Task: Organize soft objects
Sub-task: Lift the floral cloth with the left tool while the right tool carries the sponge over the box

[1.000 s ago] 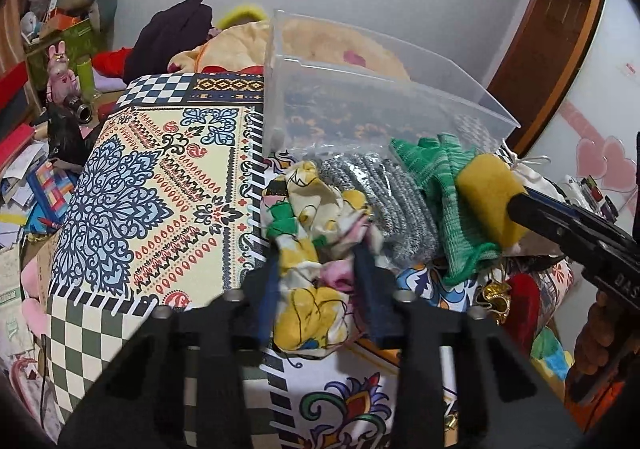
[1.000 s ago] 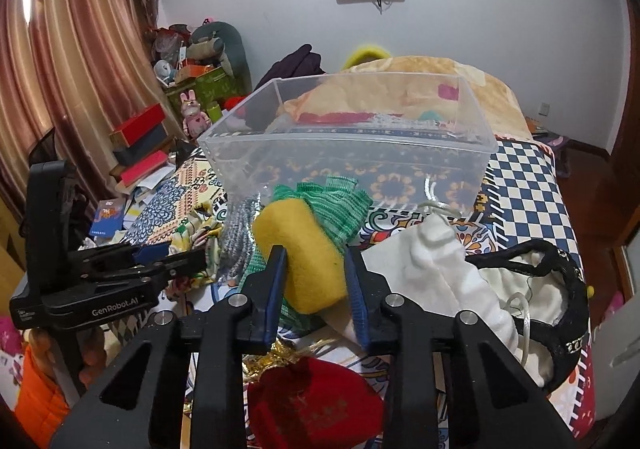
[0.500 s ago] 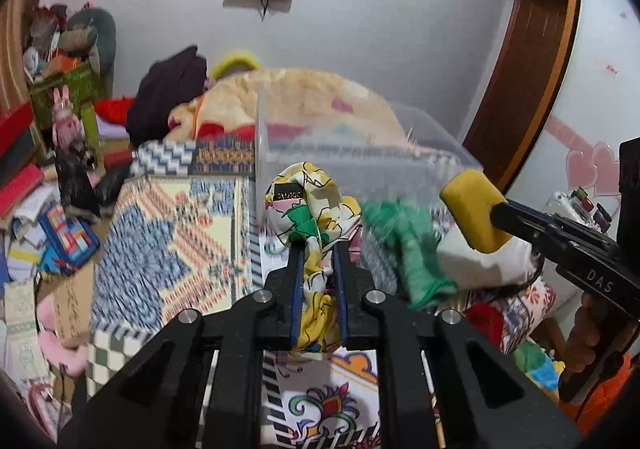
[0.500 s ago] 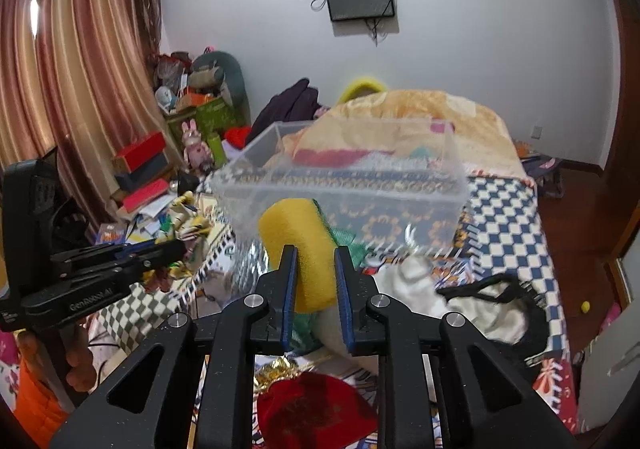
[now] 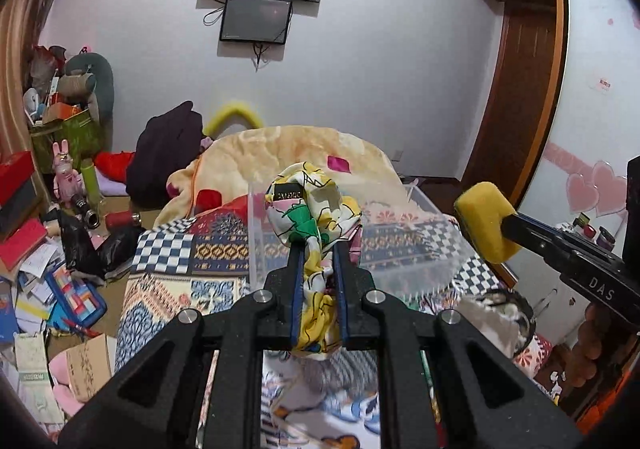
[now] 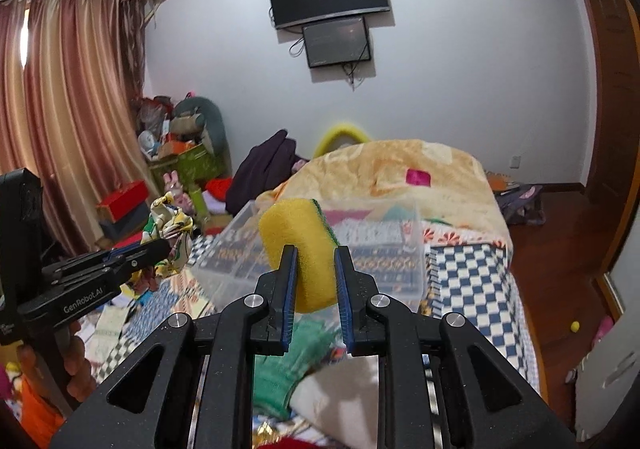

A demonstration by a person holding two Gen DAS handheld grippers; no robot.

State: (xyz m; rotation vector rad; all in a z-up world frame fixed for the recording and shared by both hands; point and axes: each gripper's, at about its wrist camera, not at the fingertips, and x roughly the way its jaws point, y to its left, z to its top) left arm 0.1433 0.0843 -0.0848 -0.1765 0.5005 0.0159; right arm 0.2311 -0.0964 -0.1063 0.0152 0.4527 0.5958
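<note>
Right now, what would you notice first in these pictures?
A yellow sponge pinched in the right gripper, held up in front of a clear bin on the bed. Beside it, the left gripper clamps a bright patterned cloth, also raised above the bed.

patterned bed point(image 6: 476, 281) under a clear bin point(image 6: 384, 249), green glove point(image 6: 288, 373) and white cloth point(image 6: 344, 401)

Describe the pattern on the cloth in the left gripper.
White cloth with yellow, green and pink patches outlined in black; clearest in left wrist view.
</note>
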